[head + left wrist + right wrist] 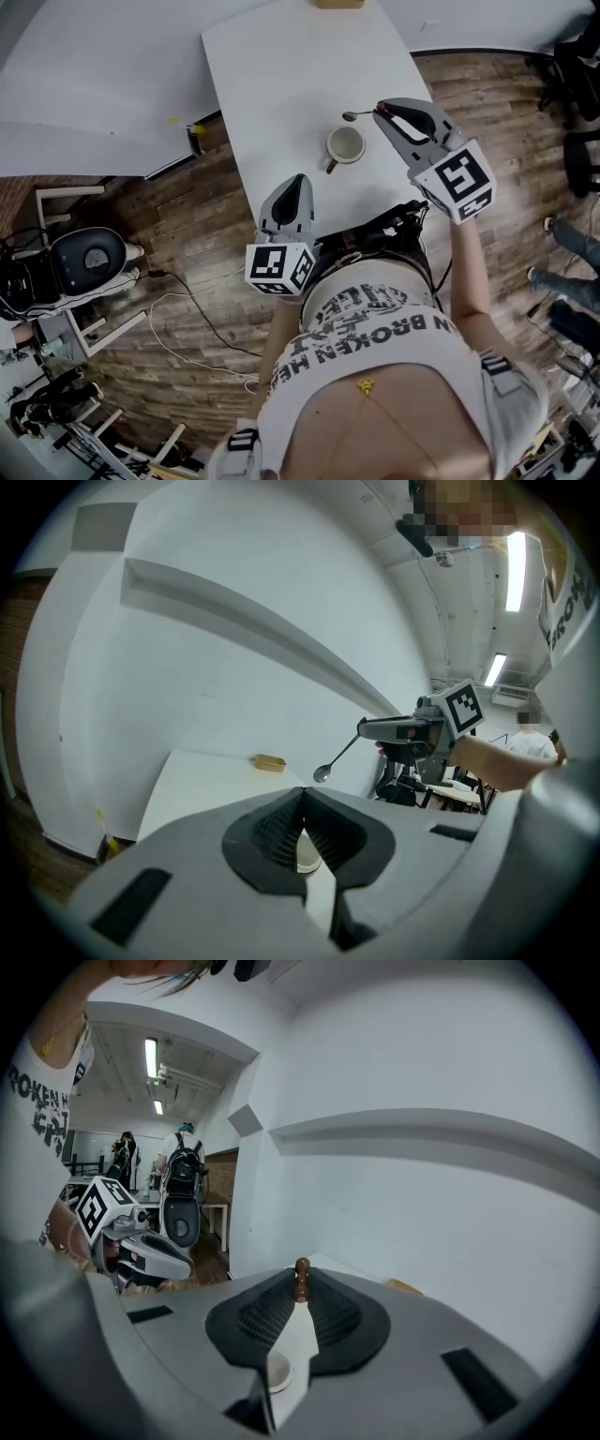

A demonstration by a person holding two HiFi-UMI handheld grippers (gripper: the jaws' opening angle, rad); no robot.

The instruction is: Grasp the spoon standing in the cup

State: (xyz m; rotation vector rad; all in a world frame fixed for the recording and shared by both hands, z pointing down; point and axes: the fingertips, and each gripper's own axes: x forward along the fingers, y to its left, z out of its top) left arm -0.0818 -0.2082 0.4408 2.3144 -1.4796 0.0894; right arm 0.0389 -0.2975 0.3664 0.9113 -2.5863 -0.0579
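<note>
The right tool (380, 112) is clamped on the spoon (354, 115). Its 2 jaws pinch the handle, and the brown knob at the handle's end pokes out between them in the right gripper view. The spoon is outside the cup (345, 145), held in the air just beyond it toward the right edge of the tabletop (281, 75), with its bowl pointing away from the tool. The cup stands upright near the near edge. The left tool (298, 178) hovers over the near edge, well apart from the cup, its jaws closed on nothing.
</note>
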